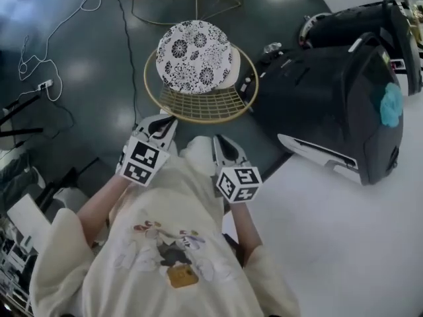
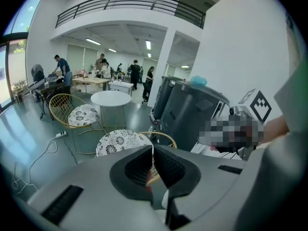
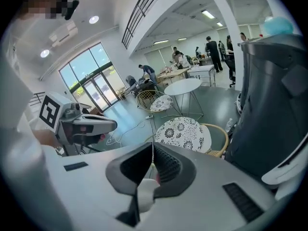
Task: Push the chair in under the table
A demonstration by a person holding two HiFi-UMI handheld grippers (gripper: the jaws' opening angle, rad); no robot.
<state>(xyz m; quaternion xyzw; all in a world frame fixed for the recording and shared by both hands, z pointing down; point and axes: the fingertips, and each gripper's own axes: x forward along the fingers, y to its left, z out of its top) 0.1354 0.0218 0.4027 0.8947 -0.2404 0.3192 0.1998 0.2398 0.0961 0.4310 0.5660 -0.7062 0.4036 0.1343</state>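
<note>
The chair has a gold wire frame [image 1: 198, 105] and a round black-and-white flowered cushion [image 1: 193, 57] [image 2: 118, 141] [image 3: 185, 131]. It stands on the dark floor just ahead of both grippers. My left gripper [image 1: 168, 120] [image 2: 153, 154] is shut with nothing in it, a little short of the chair's near rim. My right gripper [image 1: 221, 140] [image 3: 153, 154] is shut and empty too, beside the left one and also short of the rim. A white table [image 1: 337, 236] fills the lower right of the head view.
A large black machine [image 1: 330, 101] [image 2: 187, 109] [image 3: 274, 105] stands right of the chair, against the white table's edge. A second wire chair [image 2: 82, 114] and a round white table [image 2: 110, 98] stand farther off. A white cable [image 1: 49, 38] lies on the floor at left. People work at the far tables.
</note>
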